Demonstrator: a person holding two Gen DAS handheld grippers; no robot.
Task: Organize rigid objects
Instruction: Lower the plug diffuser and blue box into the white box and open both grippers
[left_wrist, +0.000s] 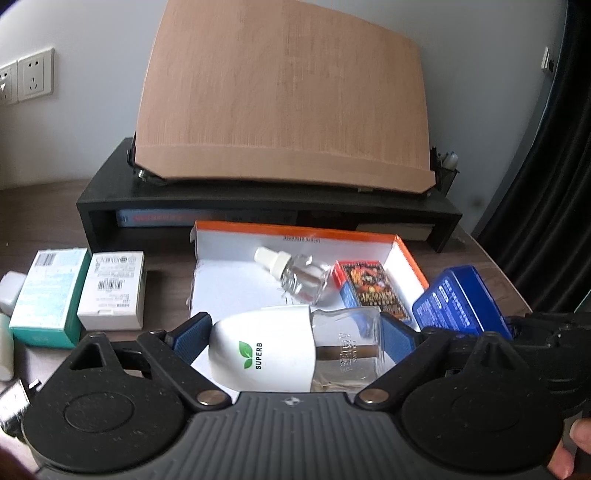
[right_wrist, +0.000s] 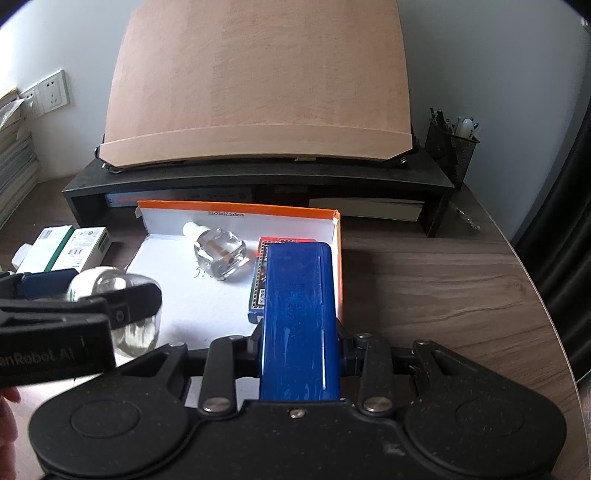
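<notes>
Two-handed loading of a shallow orange-edged cardboard tray (right_wrist: 334, 221). The right gripper (right_wrist: 301, 354) is clamped across the sides of a blue rectangular case (right_wrist: 299, 314), which hangs over the tray's right edge, partly above a patterned card box (left_wrist: 369, 291) lying inside. The left gripper (left_wrist: 295, 332) stands with its blue pads (left_wrist: 190, 332) wide apart around a white-capped glass bottle marked SUPERB (left_wrist: 280, 350) at the tray's 7 o'clock corner; the left pad is clear of the cap, while contact on the right side cannot be told. A small clear dropper bottle (right_wrist: 219, 254) lies toward 12 o'clock. Two cartons (left_wrist: 79, 291) wait outside, at 9 o'clock. To seat the case well, judge the free floor first: lower it flat beside the card box, long side parallel to the right wall, and release only once it rests.
</notes>
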